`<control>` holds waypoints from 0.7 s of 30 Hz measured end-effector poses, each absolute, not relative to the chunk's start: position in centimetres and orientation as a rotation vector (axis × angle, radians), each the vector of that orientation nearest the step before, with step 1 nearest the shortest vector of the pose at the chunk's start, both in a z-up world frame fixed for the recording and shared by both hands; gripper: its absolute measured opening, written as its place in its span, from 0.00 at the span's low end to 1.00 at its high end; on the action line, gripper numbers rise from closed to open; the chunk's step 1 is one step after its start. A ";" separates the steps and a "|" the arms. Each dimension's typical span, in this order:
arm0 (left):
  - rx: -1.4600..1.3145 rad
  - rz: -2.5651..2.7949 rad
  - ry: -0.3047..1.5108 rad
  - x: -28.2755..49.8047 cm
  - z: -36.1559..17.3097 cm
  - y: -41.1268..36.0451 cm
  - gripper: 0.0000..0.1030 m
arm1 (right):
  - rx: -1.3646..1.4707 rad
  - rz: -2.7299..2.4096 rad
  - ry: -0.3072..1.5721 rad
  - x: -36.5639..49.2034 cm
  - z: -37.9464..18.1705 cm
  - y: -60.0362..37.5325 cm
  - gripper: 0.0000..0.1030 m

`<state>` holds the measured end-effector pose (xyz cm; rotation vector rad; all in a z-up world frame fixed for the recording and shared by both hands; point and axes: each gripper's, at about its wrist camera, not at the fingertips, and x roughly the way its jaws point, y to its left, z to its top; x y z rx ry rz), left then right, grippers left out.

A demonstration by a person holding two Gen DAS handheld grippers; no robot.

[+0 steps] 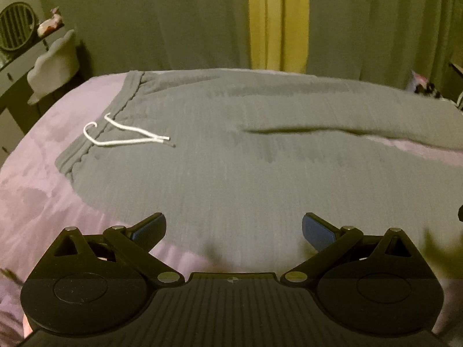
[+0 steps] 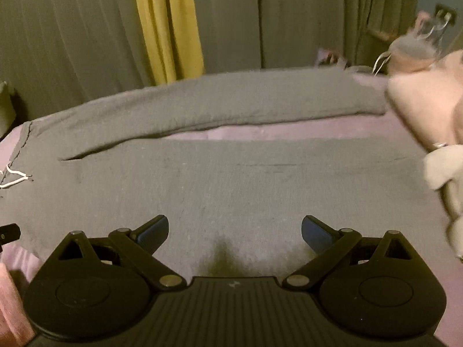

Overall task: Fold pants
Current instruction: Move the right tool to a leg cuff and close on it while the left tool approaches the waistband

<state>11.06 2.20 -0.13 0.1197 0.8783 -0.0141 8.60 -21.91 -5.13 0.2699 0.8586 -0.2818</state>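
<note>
Left wrist view: left gripper [image 1: 233,230] spread wide, holding nothing, above grey pants [image 1: 246,156] lying flat on a purple bedsheet [image 1: 34,179]; leg ends cut off at right. Right wrist view: right gripper [image 2: 235,231] also spread and empty over the pants [image 2: 231,179]; blurred pale shapes [image 2: 439,167] at right, unclear

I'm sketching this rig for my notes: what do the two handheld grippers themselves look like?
The left gripper and right gripper look alike: matte black ribbed body, two round black discs, angled black link arms with silver pivot pins, and blue pads on the fingertips. No cables show.
</note>
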 end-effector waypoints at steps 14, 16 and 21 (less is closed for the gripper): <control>0.113 0.172 0.813 18.1 -5.5 5.3 1.00 | 0.355 -0.443 0.921 26.8 -5.8 -31.7 0.95; 0.101 0.200 0.798 18.5 -6.2 6.0 1.00 | 0.416 -0.468 0.939 31.0 -6.1 -33.8 0.95; 0.050 0.221 0.762 19.7 -7.1 7.1 1.00 | 0.659 -0.565 1.003 40.8 -8.7 -39.5 0.95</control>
